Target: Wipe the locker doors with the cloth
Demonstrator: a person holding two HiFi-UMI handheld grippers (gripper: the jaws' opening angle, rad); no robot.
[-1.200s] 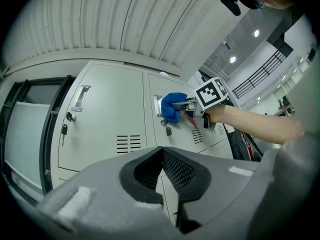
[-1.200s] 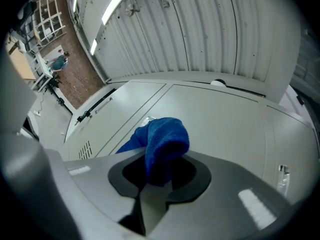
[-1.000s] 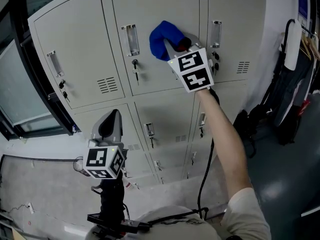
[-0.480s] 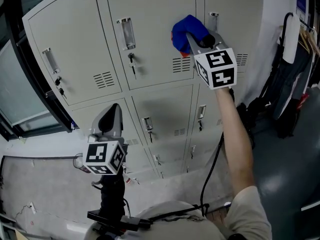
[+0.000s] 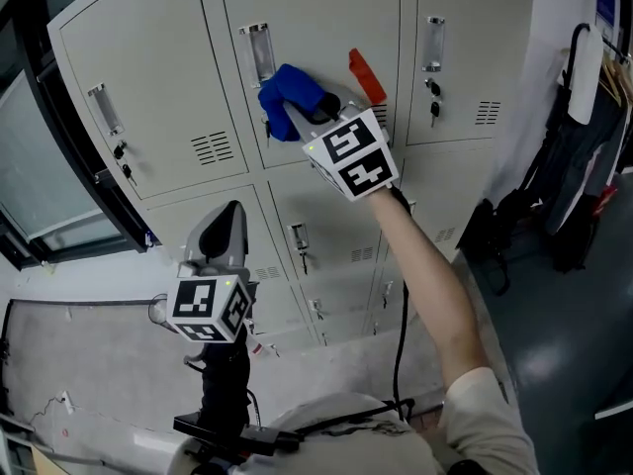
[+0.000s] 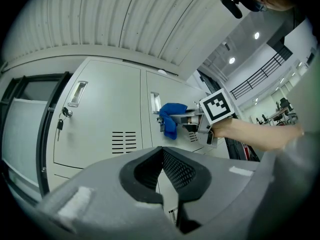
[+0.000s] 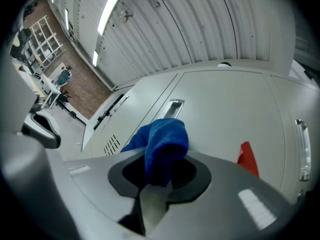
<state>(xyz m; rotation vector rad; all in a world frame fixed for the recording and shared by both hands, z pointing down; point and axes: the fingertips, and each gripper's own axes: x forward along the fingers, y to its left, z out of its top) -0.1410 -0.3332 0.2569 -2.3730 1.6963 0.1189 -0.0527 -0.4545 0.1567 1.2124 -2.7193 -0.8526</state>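
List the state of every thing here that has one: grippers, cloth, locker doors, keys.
right gripper: shut on the blue cloth.
blue cloth: bunched, pressed to the middle upper locker door.
left gripper: shut, empty, low and away from the lockers.
locker doors: all closed.
keys: hanging in the left and right upper locks.

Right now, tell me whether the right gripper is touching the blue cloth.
Touching. The right gripper view shows the blue cloth pinched between the jaws of the right gripper, with no gap on either side.
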